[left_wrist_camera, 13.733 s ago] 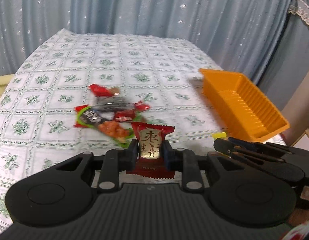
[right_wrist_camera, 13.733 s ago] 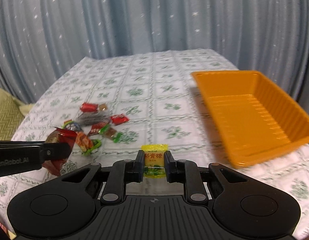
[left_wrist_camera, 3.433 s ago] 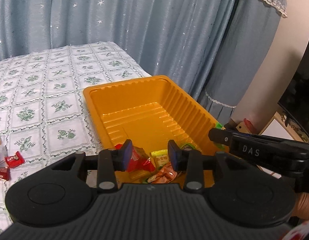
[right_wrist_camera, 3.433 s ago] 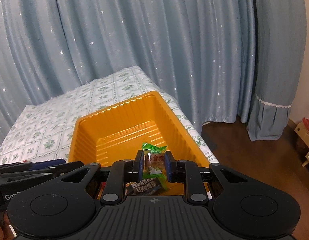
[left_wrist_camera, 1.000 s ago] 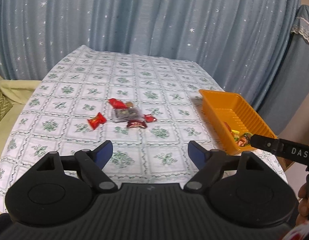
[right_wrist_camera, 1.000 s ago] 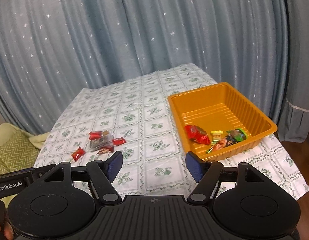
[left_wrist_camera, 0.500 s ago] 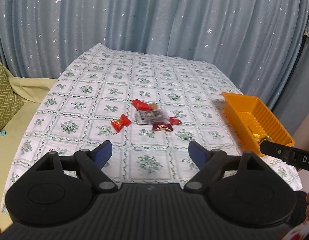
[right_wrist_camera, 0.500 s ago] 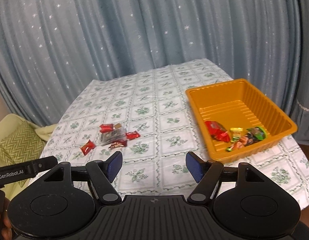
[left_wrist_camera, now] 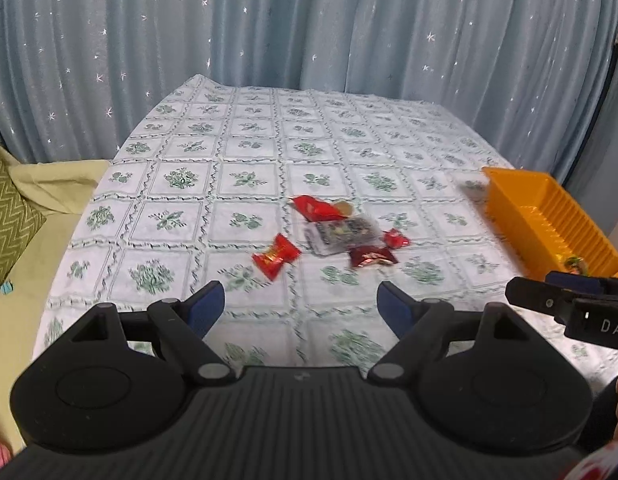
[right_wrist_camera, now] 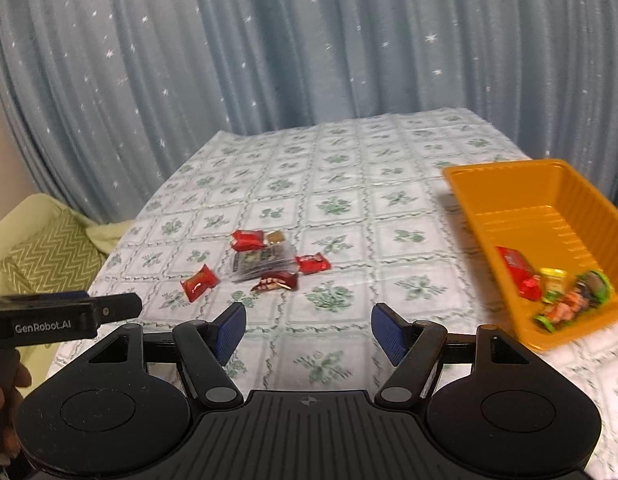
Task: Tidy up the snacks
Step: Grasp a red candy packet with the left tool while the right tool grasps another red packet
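Several wrapped snacks lie in a cluster mid-table: a red candy, a clear dark packet, a red packet, a small red one and a dark red one. The orange tray at the right holds several snacks. My left gripper is open and empty, short of the cluster. My right gripper is open and empty, between cluster and tray.
The table carries a white cloth with green flower squares. Blue starred curtains hang behind. A green zigzag cushion and a yellow-green seat lie to the left. The table's near edge is close below both grippers.
Both grippers have swung left, away from the tray and closer to the loose snacks. Both stay open and empty.
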`<state>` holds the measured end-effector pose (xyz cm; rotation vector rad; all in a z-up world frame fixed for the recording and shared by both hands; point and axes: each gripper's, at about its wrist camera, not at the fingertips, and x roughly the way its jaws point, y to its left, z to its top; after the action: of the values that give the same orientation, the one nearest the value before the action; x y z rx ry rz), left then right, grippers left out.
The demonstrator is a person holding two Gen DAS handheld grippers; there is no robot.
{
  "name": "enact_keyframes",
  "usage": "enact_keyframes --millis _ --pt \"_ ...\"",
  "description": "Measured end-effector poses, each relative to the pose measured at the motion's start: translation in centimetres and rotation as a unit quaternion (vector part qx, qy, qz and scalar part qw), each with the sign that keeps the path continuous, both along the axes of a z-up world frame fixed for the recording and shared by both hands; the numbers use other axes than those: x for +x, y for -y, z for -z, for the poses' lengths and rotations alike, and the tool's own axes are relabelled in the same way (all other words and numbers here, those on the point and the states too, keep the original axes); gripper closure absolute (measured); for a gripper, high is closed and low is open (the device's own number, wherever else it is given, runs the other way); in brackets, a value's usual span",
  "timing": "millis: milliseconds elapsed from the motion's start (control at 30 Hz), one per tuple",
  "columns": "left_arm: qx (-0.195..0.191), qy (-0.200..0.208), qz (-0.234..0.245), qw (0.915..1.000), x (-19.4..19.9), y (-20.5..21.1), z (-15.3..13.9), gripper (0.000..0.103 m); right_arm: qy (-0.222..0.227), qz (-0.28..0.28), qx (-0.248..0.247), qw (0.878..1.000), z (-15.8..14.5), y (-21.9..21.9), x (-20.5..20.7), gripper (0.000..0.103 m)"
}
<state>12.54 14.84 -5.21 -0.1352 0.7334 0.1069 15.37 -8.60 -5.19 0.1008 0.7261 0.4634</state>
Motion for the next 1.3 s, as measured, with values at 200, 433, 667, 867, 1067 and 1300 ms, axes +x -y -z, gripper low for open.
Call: enact_keyframes --millis 200,433,667,867,1067,1300 --pt "0.009 -0.002 0.024 0.9997 3.4 -2.0 2.1 0.023 -0.006 -0.016 -0.01 1.0 2.6 -2.6 3.0 0.033" --pt "0.042 -0.026 0.07 0.9963 7.2 -3.5 5.6 0.038 -0.007 -0.053 -0.038 0.998 5.6 -5.4 6.2 0.036" --pt "0.039 -0.032 0.101 0.9936 10.2 -4.1 8.2 0.048 -0.019 -0.089 -0.038 0.995 7.8 -7.3 8.9 0.042" --pt "0.05 -0.043 0.125 0.9899 11.7 -3.9 9.3 0.074 -0.011 -0.107 -0.057 0.993 8.6 -8.3 10.0 0.044" --pt "0.041 -0.047 0.124 0.9904 11.5 -4.0 9.4 0.081 0.002 -0.132 -0.087 0.987 9.3 -9.4 10.5 0.049" --pt "0.019 -0.043 0.112 0.9926 10.7 -4.4 9.0 0.082 -0.007 -0.132 -0.077 0.988 10.2 -10.2 11.8 0.049"
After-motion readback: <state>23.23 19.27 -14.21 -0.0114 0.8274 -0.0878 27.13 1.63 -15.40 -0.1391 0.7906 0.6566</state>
